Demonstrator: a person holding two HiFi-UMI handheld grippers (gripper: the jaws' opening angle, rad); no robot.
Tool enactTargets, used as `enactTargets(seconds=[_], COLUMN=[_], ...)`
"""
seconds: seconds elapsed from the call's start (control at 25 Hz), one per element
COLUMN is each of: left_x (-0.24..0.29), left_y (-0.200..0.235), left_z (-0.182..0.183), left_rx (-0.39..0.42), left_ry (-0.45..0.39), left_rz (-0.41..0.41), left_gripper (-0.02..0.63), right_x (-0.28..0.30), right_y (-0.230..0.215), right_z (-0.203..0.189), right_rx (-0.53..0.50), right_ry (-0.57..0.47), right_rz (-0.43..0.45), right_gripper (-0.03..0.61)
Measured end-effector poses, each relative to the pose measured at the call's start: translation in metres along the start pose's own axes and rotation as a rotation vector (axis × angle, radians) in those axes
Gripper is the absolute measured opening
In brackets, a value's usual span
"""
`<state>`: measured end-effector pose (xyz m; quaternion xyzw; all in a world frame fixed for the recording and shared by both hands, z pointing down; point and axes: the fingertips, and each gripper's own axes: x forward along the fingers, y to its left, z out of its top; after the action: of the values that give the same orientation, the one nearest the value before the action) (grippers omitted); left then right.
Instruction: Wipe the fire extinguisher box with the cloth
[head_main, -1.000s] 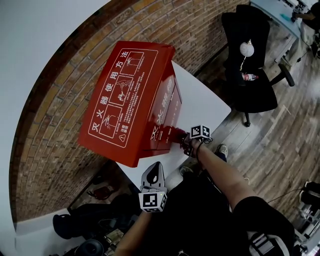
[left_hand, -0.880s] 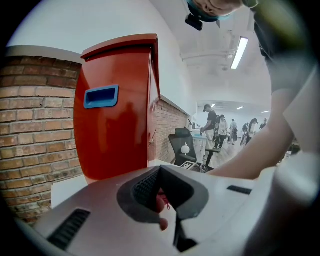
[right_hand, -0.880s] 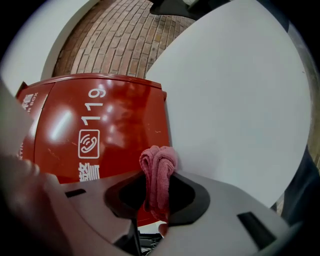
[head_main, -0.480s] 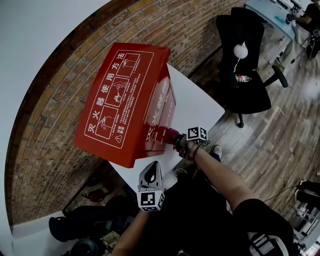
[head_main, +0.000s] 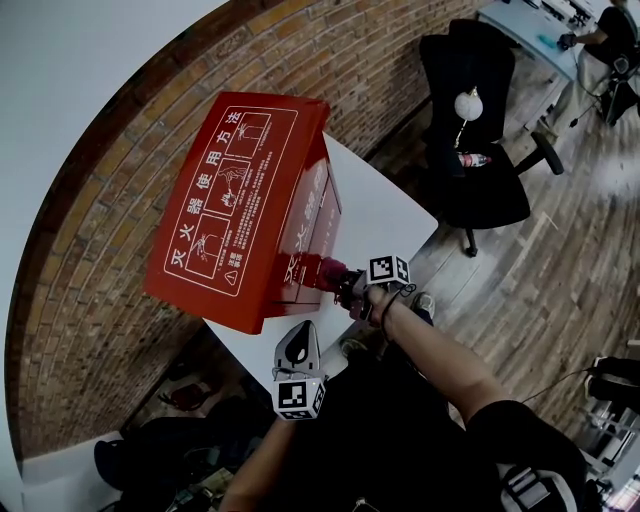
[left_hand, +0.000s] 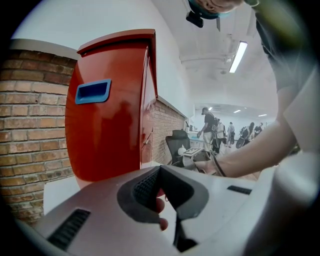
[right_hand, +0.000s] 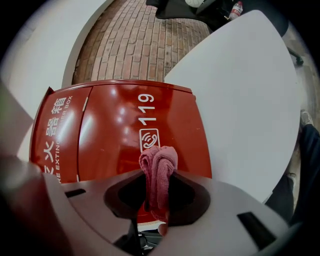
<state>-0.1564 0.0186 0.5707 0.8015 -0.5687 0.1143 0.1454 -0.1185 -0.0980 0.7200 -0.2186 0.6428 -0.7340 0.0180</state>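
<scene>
The red fire extinguisher box (head_main: 250, 200) stands on a white table (head_main: 385, 210) against a brick wall. My right gripper (head_main: 350, 285) is shut on a folded pink cloth (head_main: 330, 272) and presses it to the lower part of the box's front face. In the right gripper view the cloth (right_hand: 158, 170) sticks out between the jaws of the right gripper (right_hand: 157, 192), just under the "119" print on the box (right_hand: 125, 125). My left gripper (head_main: 298, 345) hovers near the table's front edge, shut and empty. In its own view the left gripper (left_hand: 160, 192) points at the box's side (left_hand: 110, 115).
A black office chair (head_main: 470, 130) with a bottle (head_main: 475, 158) on its seat stands beyond the table's right end. The brick wall (head_main: 120, 150) runs behind the box. A person sits at a desk (head_main: 600, 30) at the far upper right. Dark bags lie on the floor (head_main: 150, 450).
The right gripper with the cloth has slid a little to the left along the box's front face. The left gripper has hardly moved.
</scene>
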Motion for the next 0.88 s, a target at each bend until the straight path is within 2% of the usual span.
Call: enactTargets(seconds=[0.32, 0.88], left_x=[0.002, 0.004], left_y=[-0.001, 0.004], left_z=[0.001, 0.007], left_rx=[0.007, 0.016], left_ry=[0.000, -0.017], left_rz=[-0.021, -0.018], left_gripper=[0.028, 0.028], right_x=[-0.014, -0.028], right_y=[0.046, 0.093], right_z=[-0.007, -0.015], right_rx=[-0.016, -0.024], right_ry=[0.001, 0.009], right_rz=[0.065, 0.124], right_gripper=[0.106, 0.106])
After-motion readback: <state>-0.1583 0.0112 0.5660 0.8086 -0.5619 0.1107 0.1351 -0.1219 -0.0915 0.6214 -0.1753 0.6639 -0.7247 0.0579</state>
